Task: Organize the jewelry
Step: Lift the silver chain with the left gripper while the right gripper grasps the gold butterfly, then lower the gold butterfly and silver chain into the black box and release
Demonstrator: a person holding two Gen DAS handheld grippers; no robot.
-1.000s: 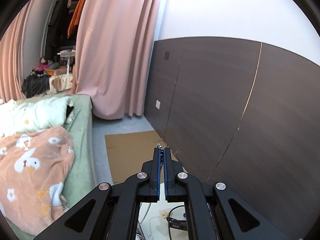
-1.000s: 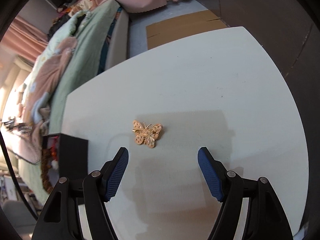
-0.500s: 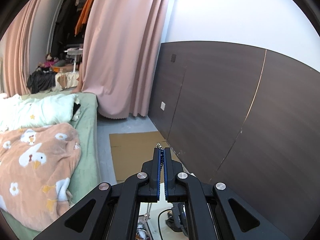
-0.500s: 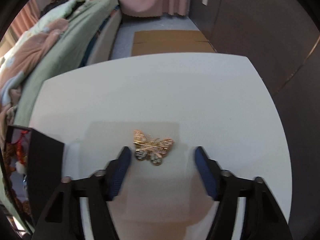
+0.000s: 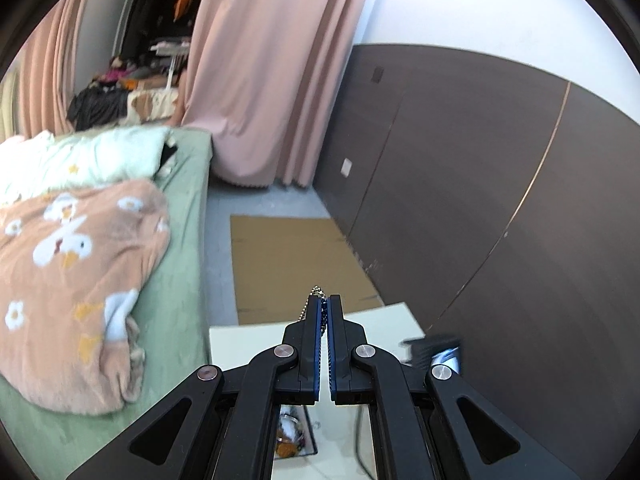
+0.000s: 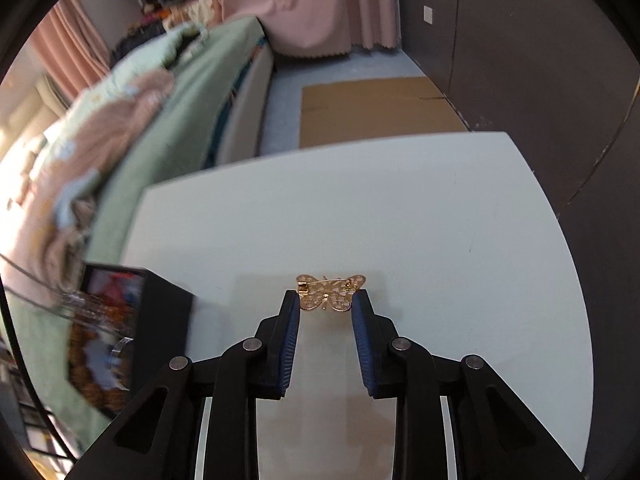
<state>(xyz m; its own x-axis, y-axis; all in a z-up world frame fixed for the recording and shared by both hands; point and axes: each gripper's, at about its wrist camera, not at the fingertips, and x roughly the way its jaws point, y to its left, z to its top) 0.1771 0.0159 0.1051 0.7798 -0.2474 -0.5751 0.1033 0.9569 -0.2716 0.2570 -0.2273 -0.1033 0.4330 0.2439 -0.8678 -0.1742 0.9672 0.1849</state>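
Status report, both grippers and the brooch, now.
Left gripper shut on a thin chain, held high off the table. Right gripper part open, fingertips either side of the butterfly brooch on the white table. Black box to the left, clear of it.

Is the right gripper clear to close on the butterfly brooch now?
Probably yes: the right gripper is open, its fingertips either side of the butterfly brooch on the white table, with nothing between them.
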